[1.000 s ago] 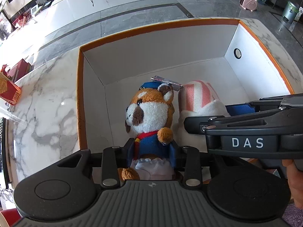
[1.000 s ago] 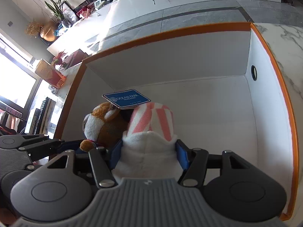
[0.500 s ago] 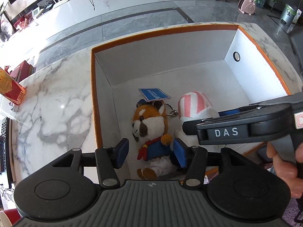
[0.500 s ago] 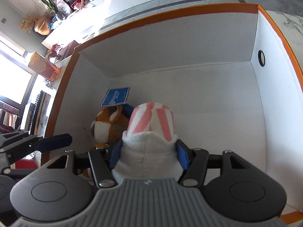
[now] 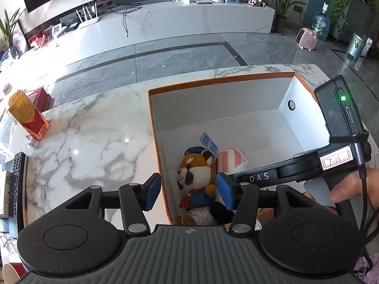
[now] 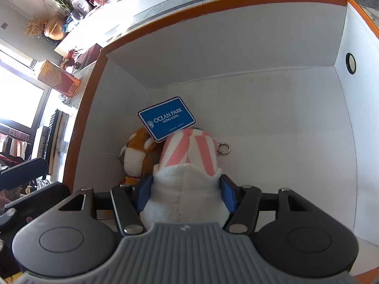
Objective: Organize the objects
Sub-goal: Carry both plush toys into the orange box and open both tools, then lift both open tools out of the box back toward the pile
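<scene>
R fingers clamp white plush; L fingers apart above fox plush.

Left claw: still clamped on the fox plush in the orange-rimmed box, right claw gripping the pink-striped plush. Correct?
Not quite. The left claw is open and clear of the fox plush, which lies loose in the orange-rimmed box, as the left wrist view shows. The right claw does grip the pink-striped plush.

At the left of the frame a red-and-yellow carton stands on the marble counter, a remote control below it.
</scene>
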Tool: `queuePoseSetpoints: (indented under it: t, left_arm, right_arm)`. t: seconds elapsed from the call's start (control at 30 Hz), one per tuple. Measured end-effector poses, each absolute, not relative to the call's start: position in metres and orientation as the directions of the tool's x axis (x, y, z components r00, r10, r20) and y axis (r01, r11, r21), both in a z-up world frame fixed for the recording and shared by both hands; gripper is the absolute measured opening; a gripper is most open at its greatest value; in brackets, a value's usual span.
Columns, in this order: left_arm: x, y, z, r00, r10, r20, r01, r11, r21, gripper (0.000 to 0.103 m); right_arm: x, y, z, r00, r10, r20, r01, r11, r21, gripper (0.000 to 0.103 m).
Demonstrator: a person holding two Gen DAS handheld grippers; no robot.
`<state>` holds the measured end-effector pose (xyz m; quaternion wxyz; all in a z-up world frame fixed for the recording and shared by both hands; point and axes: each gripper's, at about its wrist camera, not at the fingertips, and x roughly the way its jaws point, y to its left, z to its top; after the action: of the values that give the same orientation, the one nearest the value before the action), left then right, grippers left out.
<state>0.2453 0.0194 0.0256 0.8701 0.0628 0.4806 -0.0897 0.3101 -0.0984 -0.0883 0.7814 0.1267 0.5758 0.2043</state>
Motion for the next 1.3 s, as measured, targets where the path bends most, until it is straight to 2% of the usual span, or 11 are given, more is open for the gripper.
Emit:
queuePoseSetpoints:
  t: [0.23,0.5,0.73,1.07,1.3]
  left_arm:
    - [0.24,0.018,0.02,0.51,-0.11,-0.853,0.228,0.974,0.011,0.061]
    - [0.225,0.014,0.022,0.519,-0.126,-0.846,0.241,0.97,0.003,0.061]
    - [0.213,0.016,0.029,0.537,-0.137,-0.832,0.235,0.972,-0.008,0.061]
    - [0.178,0.008,0.046,0.569,-0.212,-0.795,0.256,0.964,-0.074,0.061]
    - [0.151,0.005,0.046,0.574,-0.274,-0.771,0.24,0.957,-0.161,0.061]
  right_arm:
    - [0.307,-0.091,-0.088,0.256,0.448,-0.857,-0.187,0.892,0.411,0.064]
    - [0.296,-0.084,-0.079,0.298,0.375,-0.878,-0.198,0.924,0.327,0.077]
    - [0.28,-0.085,-0.059,0.362,0.343,-0.867,-0.226,0.934,0.275,0.08]
    - [0.234,-0.115,-0.004,0.548,0.315,-0.775,-0.26,0.945,0.2,0.081]
    - [0.192,-0.143,0.025,0.642,0.351,-0.681,-0.275,0.935,0.223,0.081]
